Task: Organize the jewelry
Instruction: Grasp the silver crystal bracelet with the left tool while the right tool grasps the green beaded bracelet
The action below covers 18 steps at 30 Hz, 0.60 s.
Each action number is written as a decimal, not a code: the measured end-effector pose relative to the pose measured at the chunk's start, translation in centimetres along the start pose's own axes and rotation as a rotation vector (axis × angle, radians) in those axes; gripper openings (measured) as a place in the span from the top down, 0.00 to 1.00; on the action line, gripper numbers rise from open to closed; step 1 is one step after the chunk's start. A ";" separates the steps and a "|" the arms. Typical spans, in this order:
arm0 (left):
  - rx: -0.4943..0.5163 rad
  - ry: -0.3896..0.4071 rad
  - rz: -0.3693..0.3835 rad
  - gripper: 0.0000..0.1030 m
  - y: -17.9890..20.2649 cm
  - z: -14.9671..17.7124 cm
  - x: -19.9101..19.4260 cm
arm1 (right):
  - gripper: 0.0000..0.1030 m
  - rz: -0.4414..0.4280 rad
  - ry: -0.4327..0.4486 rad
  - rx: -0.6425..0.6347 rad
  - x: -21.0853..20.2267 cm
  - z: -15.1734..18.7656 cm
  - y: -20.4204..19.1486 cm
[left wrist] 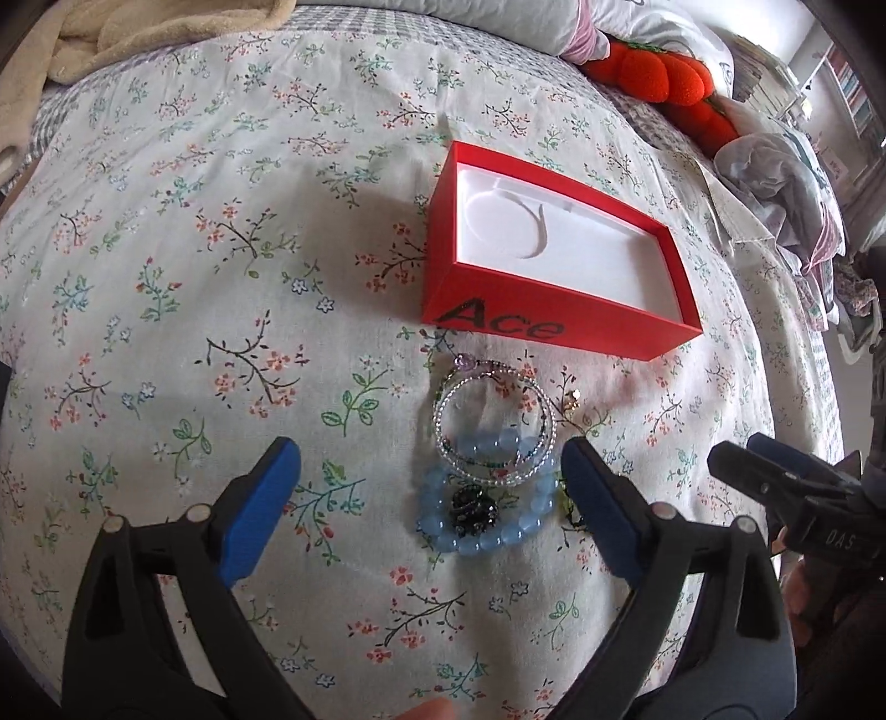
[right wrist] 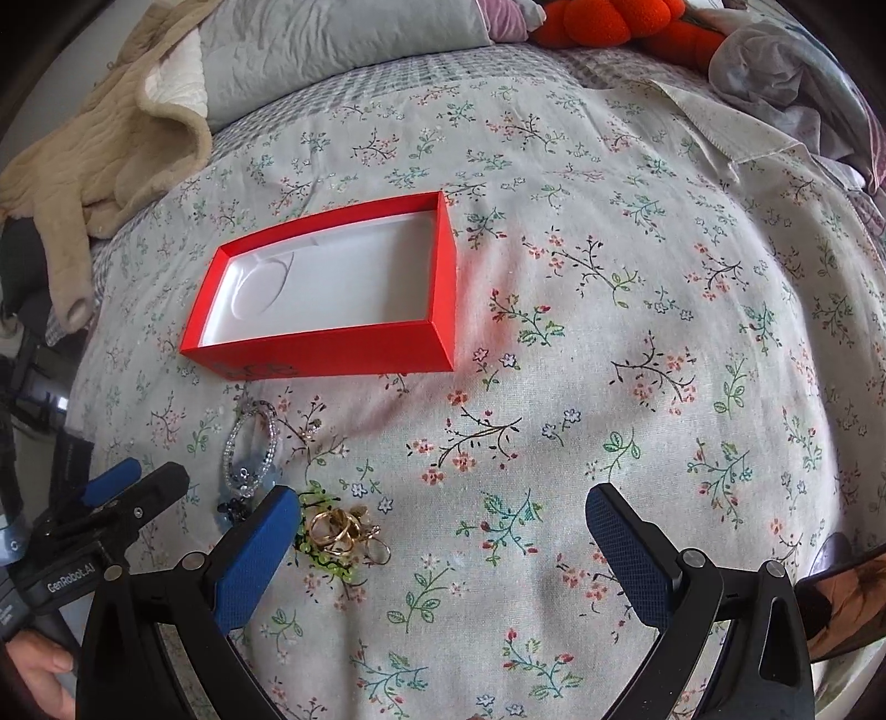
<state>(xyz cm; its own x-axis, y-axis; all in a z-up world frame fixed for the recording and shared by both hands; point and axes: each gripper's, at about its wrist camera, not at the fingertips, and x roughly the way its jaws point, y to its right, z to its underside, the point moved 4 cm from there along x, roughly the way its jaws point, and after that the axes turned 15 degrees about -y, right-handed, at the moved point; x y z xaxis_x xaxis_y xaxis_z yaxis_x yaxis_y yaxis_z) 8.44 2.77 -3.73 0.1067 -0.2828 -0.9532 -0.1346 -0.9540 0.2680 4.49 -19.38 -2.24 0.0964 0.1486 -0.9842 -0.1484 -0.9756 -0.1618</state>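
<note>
An open red box with a white lining lies on the floral bedspread. Just in front of it lie a clear beaded bracelet and a blue bead bracelet with a black charm. My left gripper is open above them, its blue pads on either side of the blue bracelet and not touching it. In the right wrist view, gold rings and a green bead bracelet lie beside the left finger of my open right gripper. The red box sits beyond them.
A small gold earring lies right of the bracelets. A beige blanket, a grey pillow, an orange plush toy and crumpled clothes line the bed's far side. A hand holds the left gripper's handle.
</note>
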 end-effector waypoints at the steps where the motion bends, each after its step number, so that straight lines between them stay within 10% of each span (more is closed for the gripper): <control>1: -0.012 -0.004 0.018 0.18 -0.2 -0.3 0.4 | 0.00 -0.015 -0.018 -0.007 0.4 -0.1 0.0; 9: -0.040 -0.073 0.093 0.70 -1.0 -1.4 3.1 | 0.09 -0.115 -0.028 -0.034 1.6 -1.7 -0.4; 18: -0.037 -0.101 0.083 0.95 -0.9 -1.8 4.1 | 0.20 -0.123 -0.053 -0.049 2.8 -2.2 -0.6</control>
<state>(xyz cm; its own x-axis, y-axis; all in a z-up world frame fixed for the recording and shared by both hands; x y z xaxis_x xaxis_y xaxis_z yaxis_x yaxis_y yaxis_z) 10.80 2.30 -7.66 -0.0033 -0.3517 -0.9361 -0.1026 -0.9311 0.3501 6.99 -18.76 -4.74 0.0587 0.2750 -0.9597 -0.0905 -0.9559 -0.2794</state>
